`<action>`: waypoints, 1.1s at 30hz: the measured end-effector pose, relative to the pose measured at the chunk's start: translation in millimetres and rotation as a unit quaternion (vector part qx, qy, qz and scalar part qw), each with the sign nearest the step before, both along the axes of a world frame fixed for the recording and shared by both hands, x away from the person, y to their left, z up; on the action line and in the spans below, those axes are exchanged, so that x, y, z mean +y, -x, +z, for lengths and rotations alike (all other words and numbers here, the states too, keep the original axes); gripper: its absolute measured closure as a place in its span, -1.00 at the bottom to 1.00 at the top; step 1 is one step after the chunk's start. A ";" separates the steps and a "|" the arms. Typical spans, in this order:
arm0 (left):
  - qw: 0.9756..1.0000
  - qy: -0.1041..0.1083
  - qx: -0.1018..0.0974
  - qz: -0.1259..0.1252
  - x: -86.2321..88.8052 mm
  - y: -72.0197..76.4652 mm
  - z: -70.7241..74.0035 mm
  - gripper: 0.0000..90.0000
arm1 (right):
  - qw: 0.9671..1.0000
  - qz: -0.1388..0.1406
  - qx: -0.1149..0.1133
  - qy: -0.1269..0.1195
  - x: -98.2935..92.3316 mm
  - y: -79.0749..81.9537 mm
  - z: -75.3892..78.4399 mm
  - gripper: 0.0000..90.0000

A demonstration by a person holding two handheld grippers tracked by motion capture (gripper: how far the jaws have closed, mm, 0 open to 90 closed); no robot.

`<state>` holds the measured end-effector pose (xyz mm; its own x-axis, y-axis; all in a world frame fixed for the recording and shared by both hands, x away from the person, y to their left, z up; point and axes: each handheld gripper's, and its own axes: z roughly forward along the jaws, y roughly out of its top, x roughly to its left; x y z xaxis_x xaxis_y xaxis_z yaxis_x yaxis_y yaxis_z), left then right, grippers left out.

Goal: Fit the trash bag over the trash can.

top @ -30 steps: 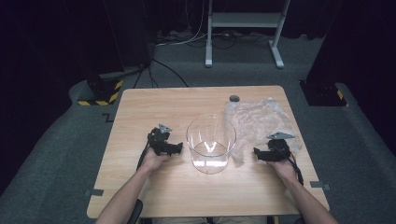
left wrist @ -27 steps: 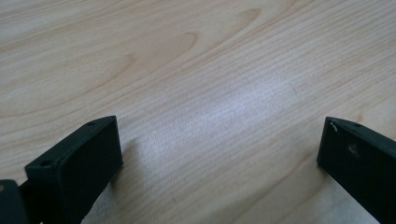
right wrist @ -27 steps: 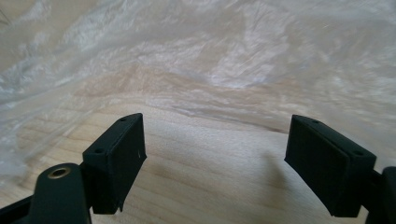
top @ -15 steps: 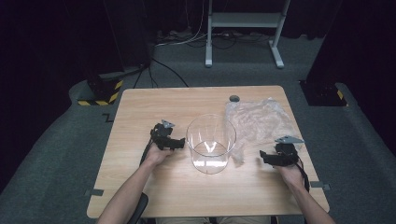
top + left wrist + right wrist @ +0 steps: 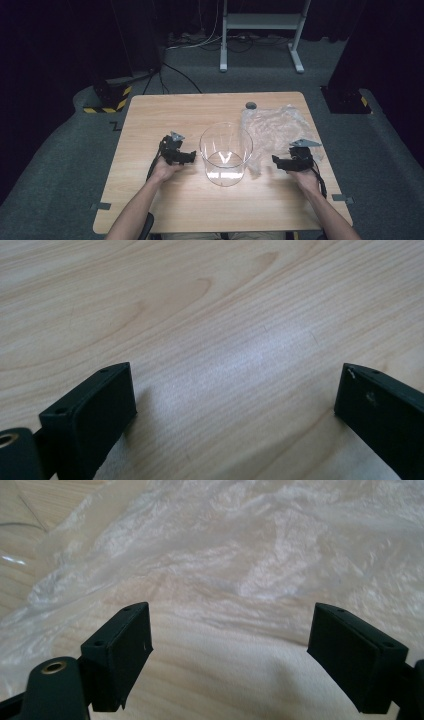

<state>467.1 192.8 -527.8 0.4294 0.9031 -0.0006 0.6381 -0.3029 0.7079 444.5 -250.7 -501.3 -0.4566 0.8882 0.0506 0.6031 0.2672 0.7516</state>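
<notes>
Right gripper (image 5: 278,161) shifted outward along plastic bag (image 5: 275,131); left gripper (image 5: 192,156) unchanged. Both jaws apart, empty. Risk: thin film slips, snags, nudges glass container (image 5: 226,152).

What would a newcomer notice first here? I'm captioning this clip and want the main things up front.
First the clear round container, standing upright at the middle of the wooden table. Next the crinkled clear plastic bag, spread flat to its right. The left tongs sit open over bare wood left of the container, and the right tongs are open at the near edge of the bag.
</notes>
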 end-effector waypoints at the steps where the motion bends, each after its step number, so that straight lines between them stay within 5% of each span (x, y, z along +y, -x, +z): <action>1: 1.000 0.000 -0.001 -0.002 0.9 2.0 0.0 -0.93 | 1.000 0.002 -0.001 -0.002 1.6 -2.1 0.7 -0.61; 15: 1.000 0.000 -0.003 -0.017 17.6 29.7 0.1 -0.89 | 0.999 0.027 -0.011 -0.029 26.3 -32.1 4.6 -0.66; 33: 1.000 0.002 -0.004 -0.002 21.5 45.2 0.1 -0.86 | 0.996 0.085 -0.003 -0.035 77.8 -64.0 -0.9 -0.70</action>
